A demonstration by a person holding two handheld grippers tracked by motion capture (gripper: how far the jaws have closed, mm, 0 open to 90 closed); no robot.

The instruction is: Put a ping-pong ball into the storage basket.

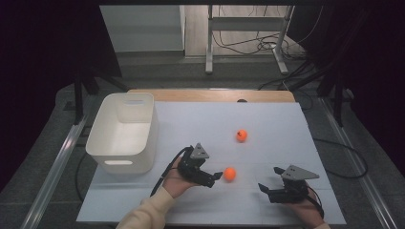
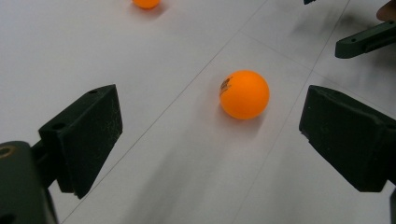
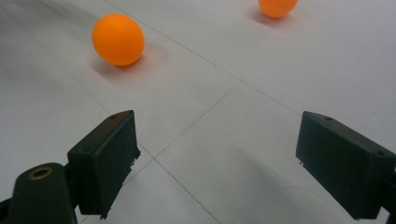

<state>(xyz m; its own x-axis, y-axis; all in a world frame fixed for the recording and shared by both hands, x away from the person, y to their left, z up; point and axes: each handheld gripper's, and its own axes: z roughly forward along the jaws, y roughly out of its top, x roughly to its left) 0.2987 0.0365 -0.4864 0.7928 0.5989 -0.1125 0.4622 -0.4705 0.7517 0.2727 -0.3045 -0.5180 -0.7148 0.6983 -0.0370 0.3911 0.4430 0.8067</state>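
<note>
Two orange balls lie on the white table top [image 1: 267,124]. The near ball [image 1: 230,173] [image 2: 244,94] [image 3: 117,38] rests just ahead of my left gripper [image 1: 212,172] [image 2: 210,116], whose jaws stand open and apart from it on either side. The far ball [image 1: 241,135] [image 2: 145,3] [image 3: 277,6] sits farther back. My right gripper [image 1: 269,178] [image 3: 217,135] rests to the right of the near ball, open, with bare table between its jaws. One of its jaws shows at the upper right of the left gripper view.
A white plastic bin [image 1: 124,133] with a handle slot stands at the table's left side, beside the left hand. Black cables trail from both grippers. Metal rails run along both sides of the table.
</note>
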